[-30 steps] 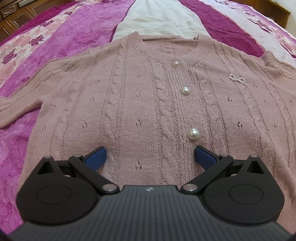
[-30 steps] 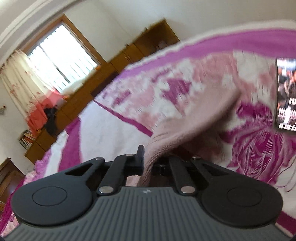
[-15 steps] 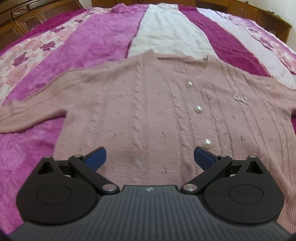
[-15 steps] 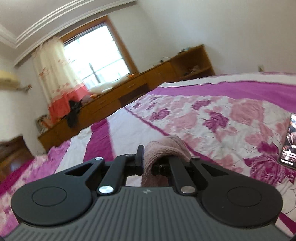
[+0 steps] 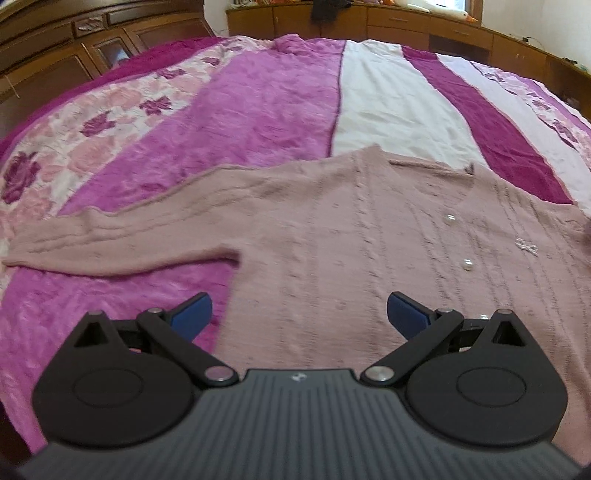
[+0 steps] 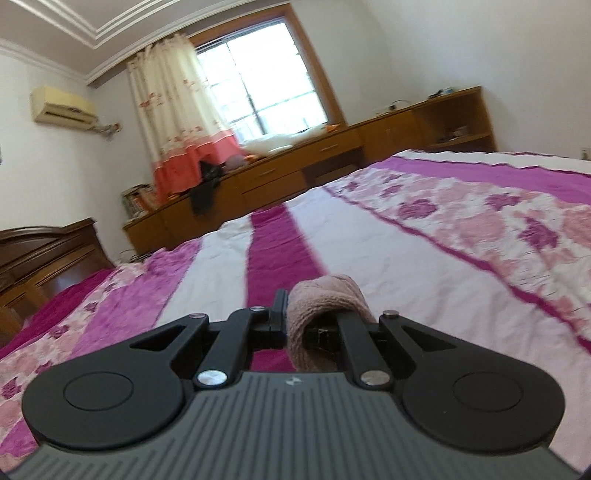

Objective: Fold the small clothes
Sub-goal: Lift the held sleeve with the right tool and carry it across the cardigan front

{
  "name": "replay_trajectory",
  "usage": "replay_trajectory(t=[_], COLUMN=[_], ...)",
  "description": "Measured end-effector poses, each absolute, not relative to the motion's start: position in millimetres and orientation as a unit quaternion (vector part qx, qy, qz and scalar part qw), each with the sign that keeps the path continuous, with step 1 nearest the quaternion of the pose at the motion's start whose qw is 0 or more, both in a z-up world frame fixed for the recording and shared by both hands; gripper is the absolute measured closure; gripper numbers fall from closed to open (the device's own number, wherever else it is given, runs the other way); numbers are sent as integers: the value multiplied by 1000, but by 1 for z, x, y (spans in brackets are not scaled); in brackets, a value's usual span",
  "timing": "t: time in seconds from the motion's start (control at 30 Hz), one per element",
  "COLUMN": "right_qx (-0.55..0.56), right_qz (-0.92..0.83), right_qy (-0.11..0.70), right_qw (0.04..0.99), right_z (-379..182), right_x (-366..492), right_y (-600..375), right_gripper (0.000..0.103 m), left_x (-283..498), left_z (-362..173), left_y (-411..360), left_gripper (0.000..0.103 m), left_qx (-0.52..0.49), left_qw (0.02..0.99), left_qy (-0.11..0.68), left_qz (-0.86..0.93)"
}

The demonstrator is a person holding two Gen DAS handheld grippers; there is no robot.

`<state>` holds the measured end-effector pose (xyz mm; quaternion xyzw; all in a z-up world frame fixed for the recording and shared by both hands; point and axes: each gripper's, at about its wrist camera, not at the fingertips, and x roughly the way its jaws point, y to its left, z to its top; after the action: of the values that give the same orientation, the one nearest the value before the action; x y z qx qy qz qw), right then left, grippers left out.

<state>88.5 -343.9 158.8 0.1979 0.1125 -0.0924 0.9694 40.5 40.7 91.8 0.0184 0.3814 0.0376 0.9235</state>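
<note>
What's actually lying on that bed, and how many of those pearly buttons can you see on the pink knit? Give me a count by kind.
Pink knitted cardigan: 1
Pearl buttons showing on it: 2
Sparkly bow brooch: 1
Grippers: 2, the left gripper open over the cardigan, the right gripper shut on a pink sleeve
Total: 6

The cardigan (image 5: 332, 251) lies flat on the bedspread (image 5: 258, 103) — one sleeve (image 5: 122, 240) stretched leftward, cabinets (image 5: 388, 22) behind.

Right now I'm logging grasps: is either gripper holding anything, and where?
The right gripper is shut on a bunched fold of the pink cardigan; which part is unclear. The left gripper is open and empty.
</note>
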Motion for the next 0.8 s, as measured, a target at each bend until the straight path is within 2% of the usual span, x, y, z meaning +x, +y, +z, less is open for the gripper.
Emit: replay_trajectory(t=[0.43,0.8], right_qx=[199,181], right_qz=[-3,37], right_qy=[158,254], right_qw=[967,949], right_z=[137,60], right_x=[126,156], right_y=[-188,-119], right_gripper=[96,96], left_x=[35,33], left_z=[102,83], left_y=[88,103], left_gripper=[0,0], left_qx=[-2,-18], left_qw=[929,922], left_qy=[364,380], left_qz=[69,70])
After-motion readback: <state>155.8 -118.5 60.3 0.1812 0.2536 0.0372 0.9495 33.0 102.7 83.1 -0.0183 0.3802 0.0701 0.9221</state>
